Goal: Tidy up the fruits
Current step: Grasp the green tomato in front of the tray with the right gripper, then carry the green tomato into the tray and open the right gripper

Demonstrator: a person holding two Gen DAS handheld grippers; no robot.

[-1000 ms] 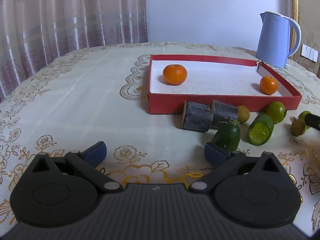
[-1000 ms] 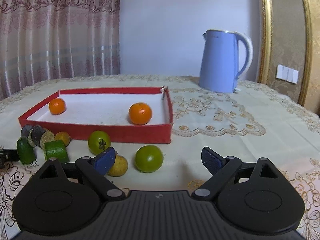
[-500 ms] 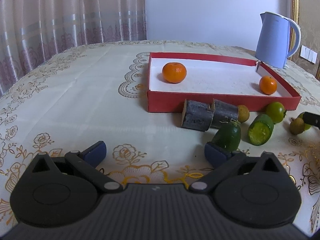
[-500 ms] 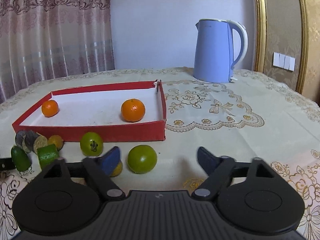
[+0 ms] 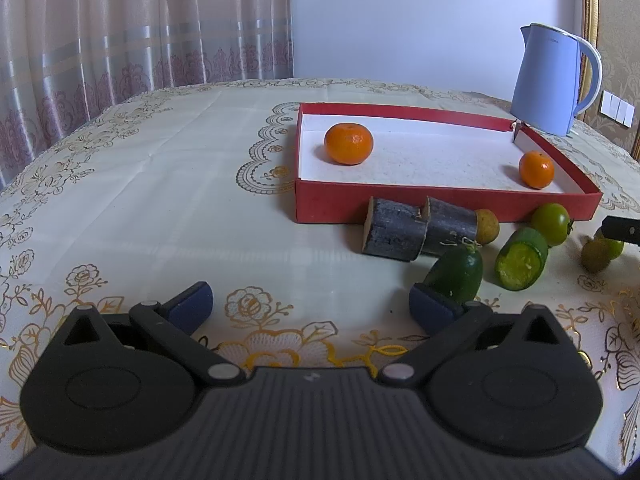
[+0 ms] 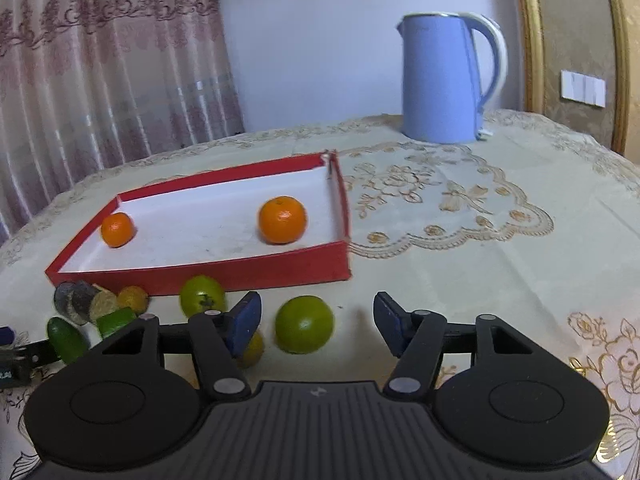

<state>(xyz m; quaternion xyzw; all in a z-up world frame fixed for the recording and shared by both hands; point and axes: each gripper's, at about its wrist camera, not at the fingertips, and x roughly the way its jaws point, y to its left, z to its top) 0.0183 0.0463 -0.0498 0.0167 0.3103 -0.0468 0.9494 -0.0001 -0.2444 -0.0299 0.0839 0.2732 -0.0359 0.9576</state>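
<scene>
A red tray with a white floor holds two oranges. A round green fruit sits on the tablecloth in front of it, between the jaws of my right gripper. Those jaws are closing, with a gap still showing on each side of the fruit. A small yellow fruit hides partly behind the left pad, and a green tomato lies just beyond. My left gripper hovers open over bare cloth, its right pad close to a dark green cucumber piece.
Two dark sugarcane chunks, a cut cucumber piece and a small yellow fruit lie along the tray's front wall. A blue kettle stands behind the tray. Curtains hang at the left; wall switches are at the right.
The right gripper's jaws have narrowed around the round green fruit, and its view has tilted and drawn a little closer. The left gripper has stayed where it was.
</scene>
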